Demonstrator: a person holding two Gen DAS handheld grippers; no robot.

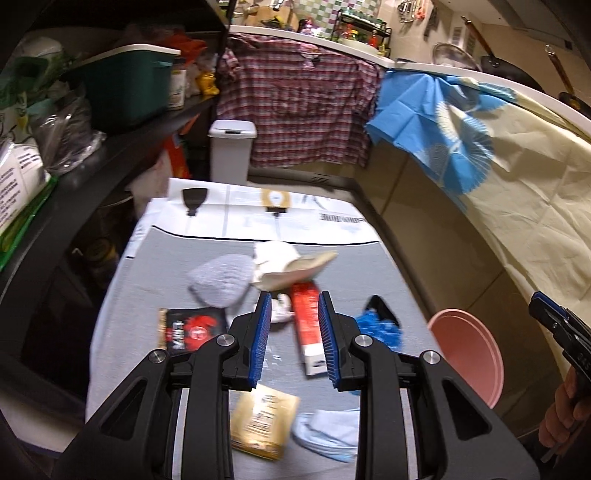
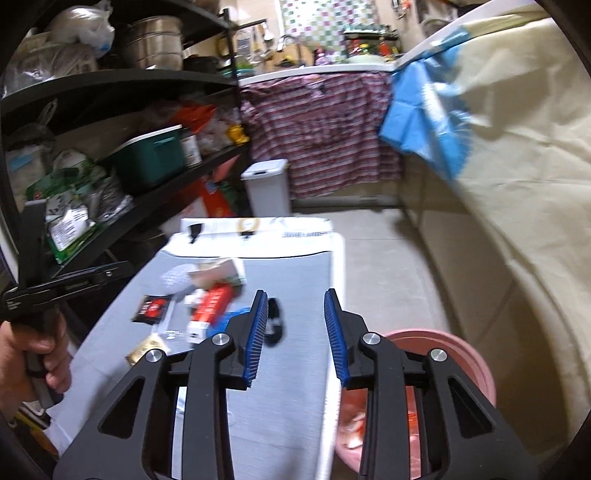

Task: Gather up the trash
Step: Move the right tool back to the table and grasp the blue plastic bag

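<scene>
My left gripper hangs part-open and empty, the red box lying below between its fingers. My right gripper, also part-open, holds nothing above the table's edge, pink bucket beside.

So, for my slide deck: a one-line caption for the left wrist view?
Left gripper open above a red box among litter on the grey table, pink bin alongside.

- Dim indoor light in both views; the brightest area is the far kitchen counter.
- Fisheye bending curves the shelf unit and counter, with black vignette at the corners.
- Motion blur smears the litter on the grey table; the black gripper arms stay sharp.
</scene>
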